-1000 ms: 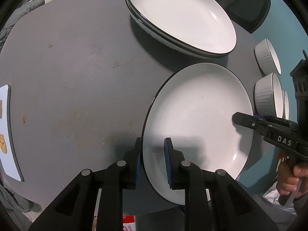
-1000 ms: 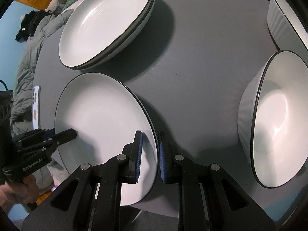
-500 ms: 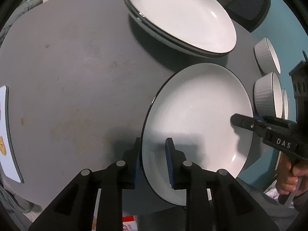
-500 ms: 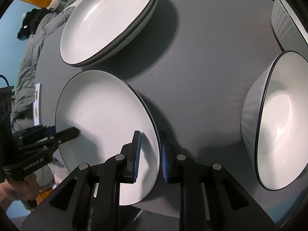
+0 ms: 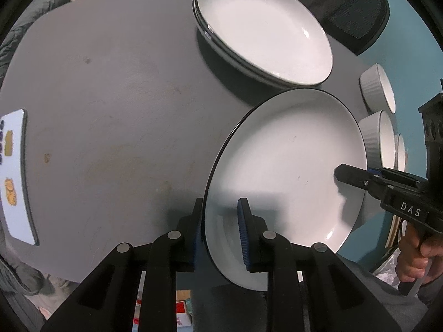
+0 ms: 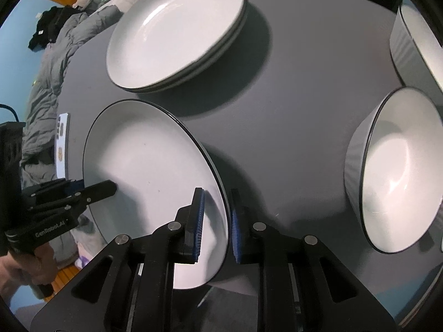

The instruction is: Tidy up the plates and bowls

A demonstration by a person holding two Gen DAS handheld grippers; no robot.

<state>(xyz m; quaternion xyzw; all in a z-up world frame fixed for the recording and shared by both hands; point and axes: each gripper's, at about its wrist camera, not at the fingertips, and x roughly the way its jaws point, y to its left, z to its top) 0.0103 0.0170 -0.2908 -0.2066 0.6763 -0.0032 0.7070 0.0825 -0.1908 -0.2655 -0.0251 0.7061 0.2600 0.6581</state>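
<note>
Gripping opposite rims of one white, black-edged plate (image 5: 288,166), the left gripper (image 5: 221,229) and right gripper (image 6: 217,221) pinch it nearly closed, just in front of the plate stack (image 5: 263,33) (empty, like the bowl (image 6: 398,166) right of it) on the grey table (image 5: 110,96).

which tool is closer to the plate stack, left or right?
Neither, clearly. Both tools grip opposite rims of the same plate, which sits just short of the stack. Left tool holds the rim away from the bowls, right tool the rim toward them.
</note>
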